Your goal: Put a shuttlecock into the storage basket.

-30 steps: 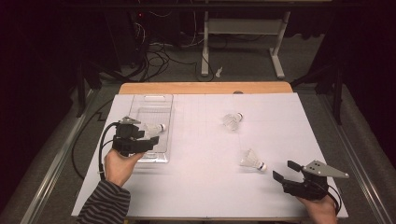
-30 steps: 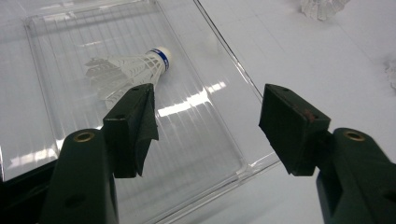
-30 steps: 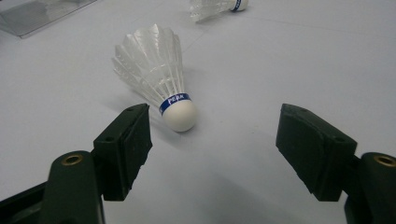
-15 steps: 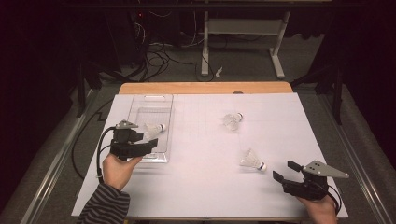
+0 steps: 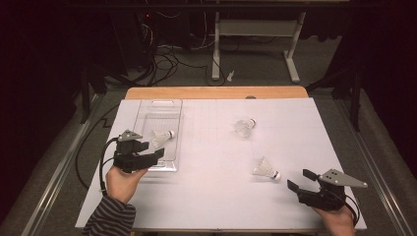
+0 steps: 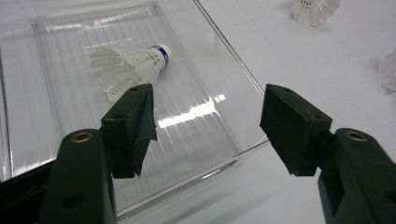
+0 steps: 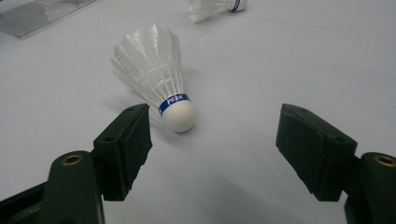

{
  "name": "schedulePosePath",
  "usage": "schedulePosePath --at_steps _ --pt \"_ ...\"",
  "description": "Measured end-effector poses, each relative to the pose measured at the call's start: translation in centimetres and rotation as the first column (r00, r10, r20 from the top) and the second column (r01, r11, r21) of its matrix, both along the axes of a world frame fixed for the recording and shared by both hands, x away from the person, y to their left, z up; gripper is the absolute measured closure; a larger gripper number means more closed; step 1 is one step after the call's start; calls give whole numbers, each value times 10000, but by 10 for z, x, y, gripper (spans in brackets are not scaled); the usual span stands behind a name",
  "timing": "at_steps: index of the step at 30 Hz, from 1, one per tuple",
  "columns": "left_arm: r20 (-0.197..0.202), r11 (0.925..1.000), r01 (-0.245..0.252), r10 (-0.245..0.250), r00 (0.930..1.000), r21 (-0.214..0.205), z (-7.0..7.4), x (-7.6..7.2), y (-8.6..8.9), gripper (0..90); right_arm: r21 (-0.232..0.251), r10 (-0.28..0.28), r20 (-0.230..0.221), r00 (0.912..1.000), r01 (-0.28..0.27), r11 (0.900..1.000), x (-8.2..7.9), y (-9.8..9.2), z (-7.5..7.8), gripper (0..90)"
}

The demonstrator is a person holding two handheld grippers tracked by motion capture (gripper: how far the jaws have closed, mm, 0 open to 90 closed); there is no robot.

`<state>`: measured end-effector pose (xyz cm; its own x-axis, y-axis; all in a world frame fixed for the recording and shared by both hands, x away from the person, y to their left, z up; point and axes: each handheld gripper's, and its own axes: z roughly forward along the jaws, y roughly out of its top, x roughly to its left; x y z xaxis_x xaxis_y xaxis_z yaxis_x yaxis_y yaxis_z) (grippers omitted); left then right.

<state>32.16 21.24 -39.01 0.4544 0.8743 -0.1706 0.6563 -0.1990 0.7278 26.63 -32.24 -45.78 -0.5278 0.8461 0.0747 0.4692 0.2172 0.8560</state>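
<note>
High view puts the left tongs [image 5: 156,153] at the near end of a clear plastic tray [image 5: 162,104], jaws spread wide and holding nothing, with one shuttlecock [image 5: 161,138] lying on its side inside the tray just ahead of them. Left gripper view confirms it: that shuttlecock in the tray [image 6: 129,66] rests on the ribbed floor beyond the left jaw, cork end pointing away to the right, and neither jaw touches it. The work in hand reads as gathering shuttlecocks into the tray, with one in and two left on the white bench [image 5: 211,196]. Farther right, well beyond both tongs, a second shuttlecock [image 5: 244,127] lies loose on the bench. Nearer the right tongs [image 5: 301,179], a third shuttlecock [image 5: 265,169] lies on its side just ahead and to the left of them, apart from the jaws. Right gripper view shows this near shuttlecock [image 7: 156,74] with its white cork close to the left jaw and its skirt fanning away, the jaws wide apart and empty. My judgement is that the step now is the approach to this third one. The next move calls for shifting the right tongs left so the cork sits between the jaws, then closing gently on the cork or the base of the skirt, since the feathered skirt would likely crush.
</note>
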Motion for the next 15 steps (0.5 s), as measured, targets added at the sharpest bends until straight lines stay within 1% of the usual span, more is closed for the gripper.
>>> schedulePosePath --at_steps 9,15 --pt "236 10000 58 -57 9997 -29 -3 -6 1 359 35 -49 7 10000 49 10000 1 0 0 269" --pt "420 9999 0 7 9991 -166 -6 -10 3 355 50 -74 4 10000 74 10000 0 -1 0 268"
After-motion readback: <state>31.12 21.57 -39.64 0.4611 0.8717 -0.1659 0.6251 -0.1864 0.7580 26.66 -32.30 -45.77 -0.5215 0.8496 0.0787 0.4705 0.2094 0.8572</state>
